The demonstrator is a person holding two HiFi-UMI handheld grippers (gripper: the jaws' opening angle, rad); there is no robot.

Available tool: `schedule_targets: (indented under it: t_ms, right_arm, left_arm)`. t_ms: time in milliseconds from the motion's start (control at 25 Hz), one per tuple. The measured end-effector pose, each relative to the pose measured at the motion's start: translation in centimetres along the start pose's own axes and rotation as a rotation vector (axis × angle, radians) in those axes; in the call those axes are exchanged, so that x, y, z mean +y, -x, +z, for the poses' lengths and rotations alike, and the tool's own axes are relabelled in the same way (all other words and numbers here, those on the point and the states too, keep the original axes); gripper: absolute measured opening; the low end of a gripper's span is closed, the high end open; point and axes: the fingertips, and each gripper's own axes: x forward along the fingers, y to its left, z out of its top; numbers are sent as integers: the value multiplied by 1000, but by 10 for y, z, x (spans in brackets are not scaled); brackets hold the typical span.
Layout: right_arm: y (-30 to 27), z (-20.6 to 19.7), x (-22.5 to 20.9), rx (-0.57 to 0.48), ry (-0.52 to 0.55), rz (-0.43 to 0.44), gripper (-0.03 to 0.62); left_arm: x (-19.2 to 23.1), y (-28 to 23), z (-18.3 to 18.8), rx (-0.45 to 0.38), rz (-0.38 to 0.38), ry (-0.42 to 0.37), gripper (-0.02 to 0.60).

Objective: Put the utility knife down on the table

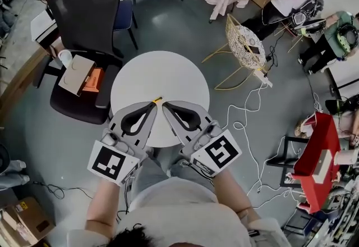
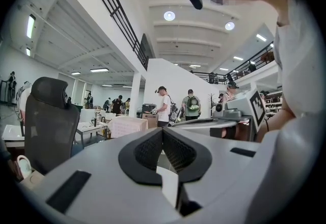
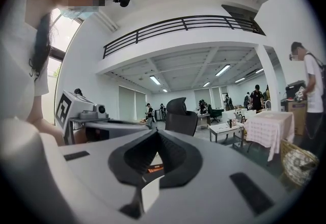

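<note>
Utility knife (image 1: 157,99) shows only as a yellow sliver above the bench (image 1: 134,80), apparently pinched in our clenched left claw (image 1: 153,104). Our right claw (image 1: 164,105) is clenched on nothing. We should lower it flat before releasing.

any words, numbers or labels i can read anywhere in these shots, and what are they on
No readable text in any view.
left gripper, marker cube: black-and-white square pattern only, no words.
right gripper, its cube: the same.
cardboard box on the floor: sticker too small to read.
</note>
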Motion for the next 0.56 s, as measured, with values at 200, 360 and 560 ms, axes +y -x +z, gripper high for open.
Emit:
schedule_targets:
  t_ms: [200, 360, 560]
  right_arm:
    - [3, 5, 1, -6, 3, -10, 8]
    - [1, 6, 4, -10, 3, -19, 8]
    - [0, 6, 8, -12, 3, -29, 8]
  left_arm:
    - [-3, 1, 4, 0, -12, -5, 9]
    - [-1, 3, 4, 1, -21, -10, 9]
    - [-1, 7, 3, 5, -32, -10, 9]
